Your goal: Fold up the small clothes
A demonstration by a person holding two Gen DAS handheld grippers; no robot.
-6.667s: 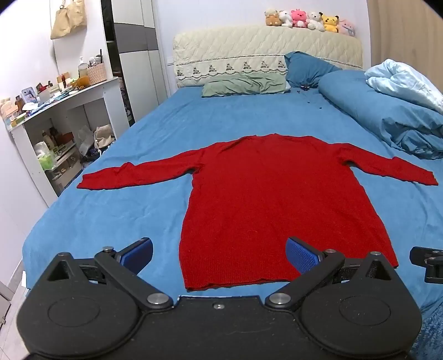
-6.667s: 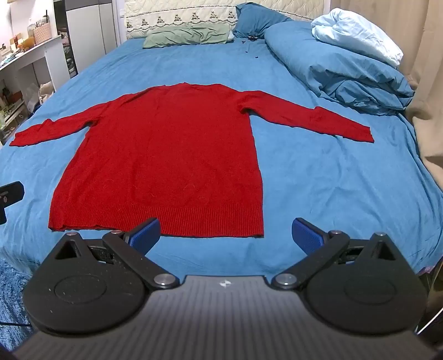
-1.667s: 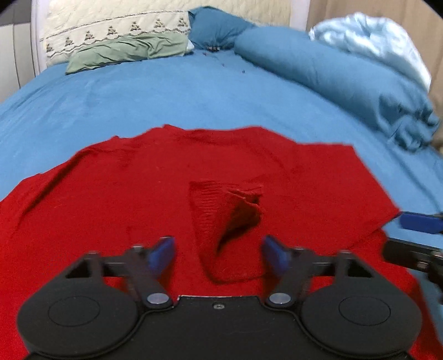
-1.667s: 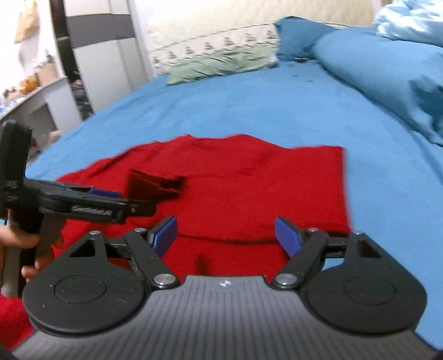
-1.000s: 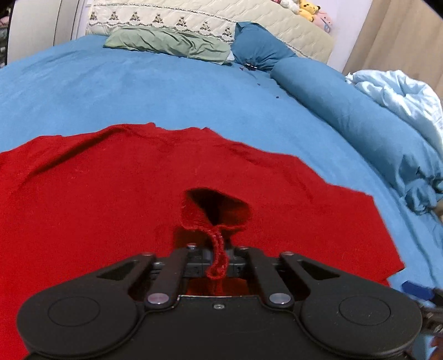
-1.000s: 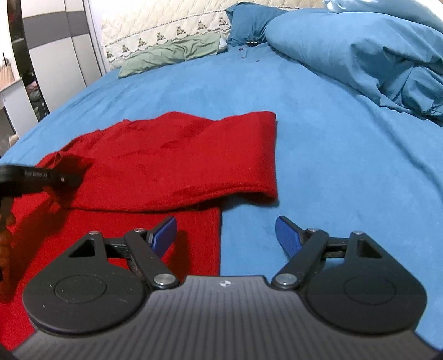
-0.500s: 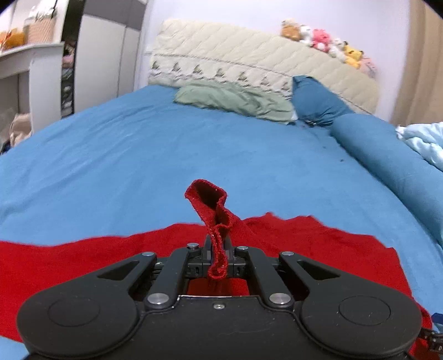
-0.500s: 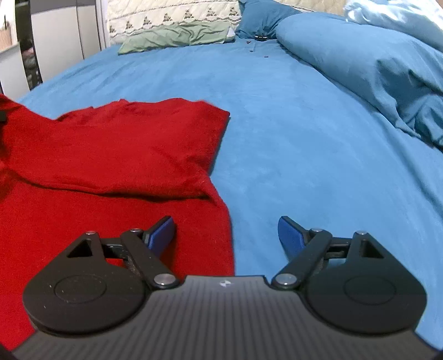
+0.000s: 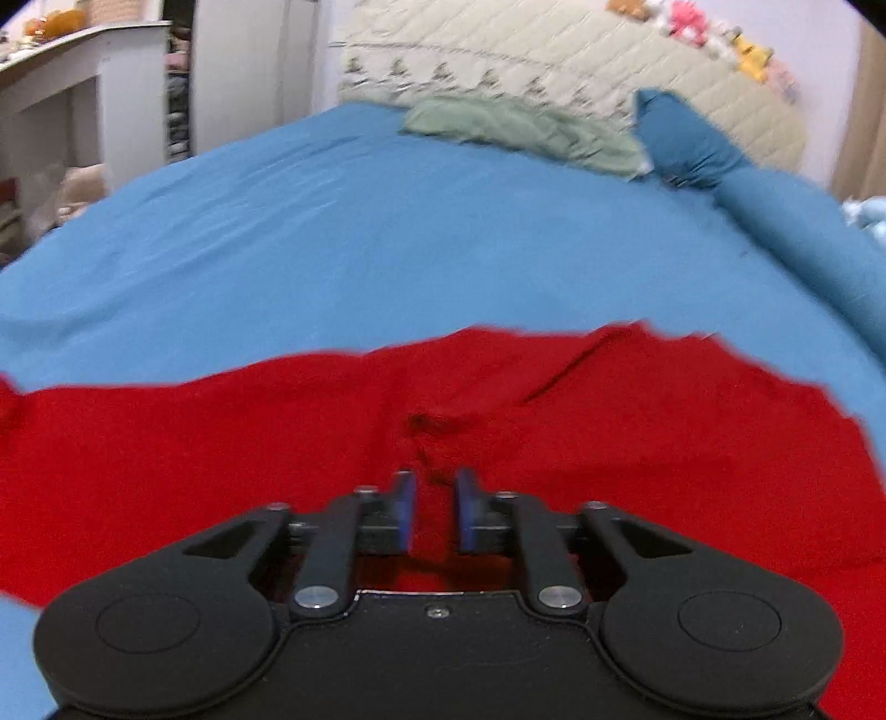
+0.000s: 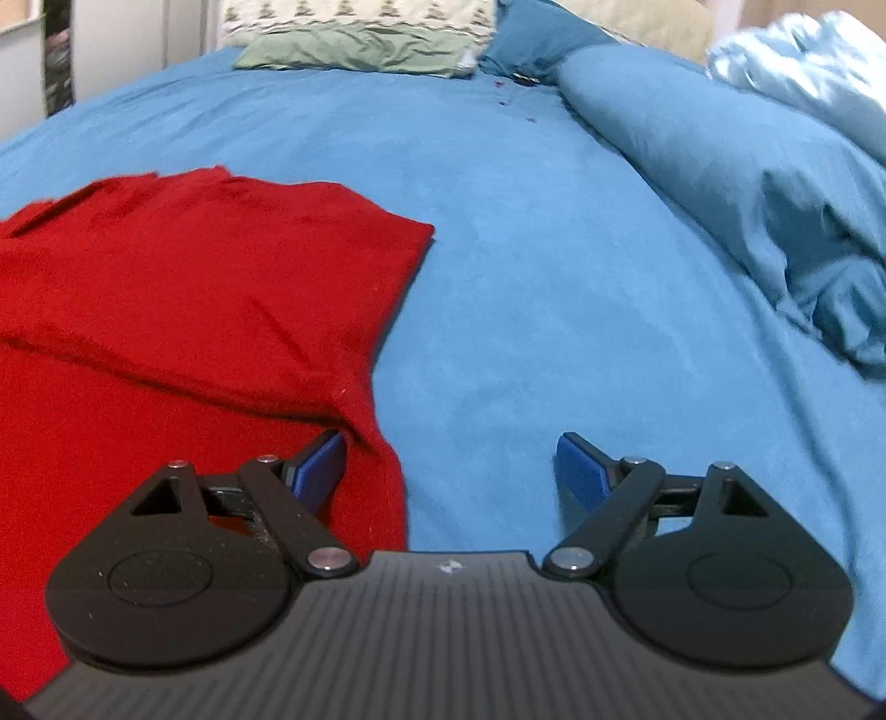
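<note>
Both tongs are released over the red sweater [image 9: 221, 471], left gripper [image 9: 434, 512] slightly parted, right gripper [image 10: 451, 471] spread wide beside its folded edge, seemingly ready to fold again.

1. This is a bedroom in a home: a wide bed [image 9: 387, 232] with a blue sheet fills both views.
2. A quilted cream headboard [image 9: 554, 66] stands at its far end, with a row of plush toys [image 9: 714, 30] along the top.
3. A green pillow [image 9: 515, 130] and a dark blue pillow [image 9: 686, 144] lie against it, and a rumpled blue duvet [image 10: 775, 194] lies alongside.
4. A white shelf unit [image 9: 66, 88] holding household clutter and a wardrobe [image 9: 249, 72] stand to one side.
</note>
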